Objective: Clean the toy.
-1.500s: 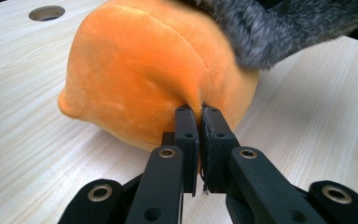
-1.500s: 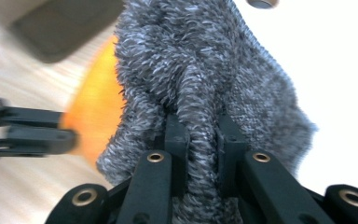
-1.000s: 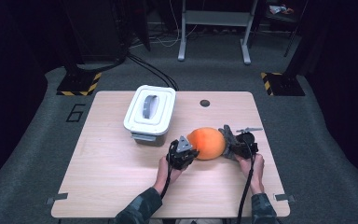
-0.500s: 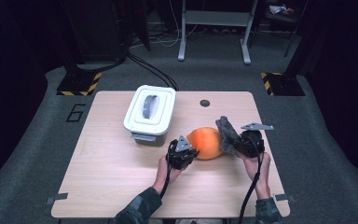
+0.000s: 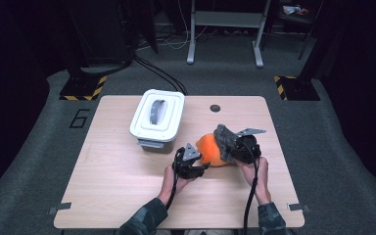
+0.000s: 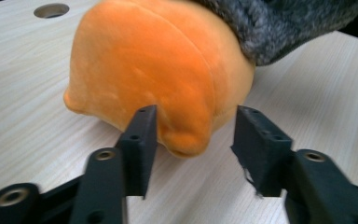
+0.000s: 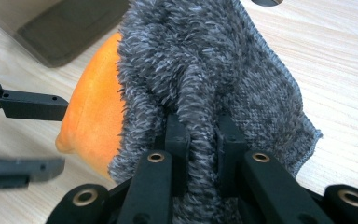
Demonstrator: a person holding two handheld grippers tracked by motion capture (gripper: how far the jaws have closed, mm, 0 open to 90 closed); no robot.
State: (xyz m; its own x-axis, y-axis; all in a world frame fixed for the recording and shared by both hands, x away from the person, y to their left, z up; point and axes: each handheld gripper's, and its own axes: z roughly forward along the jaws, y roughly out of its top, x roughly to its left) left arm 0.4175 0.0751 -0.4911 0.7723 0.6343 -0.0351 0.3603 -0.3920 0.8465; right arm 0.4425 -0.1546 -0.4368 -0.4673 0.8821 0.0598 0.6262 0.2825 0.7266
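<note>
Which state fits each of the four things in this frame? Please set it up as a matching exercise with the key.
Things:
1. orange plush
2. grey fuzzy cloth
3. left gripper
4. white lidded container

States:
A. pinched in shut jaws
B. jaws apart, pads pressing on nothing
C. stands apart near the table's far edge
D. lies on the table, partly under the cloth

Pairs: 1-D, 2-A, 3-B, 4-C
</note>
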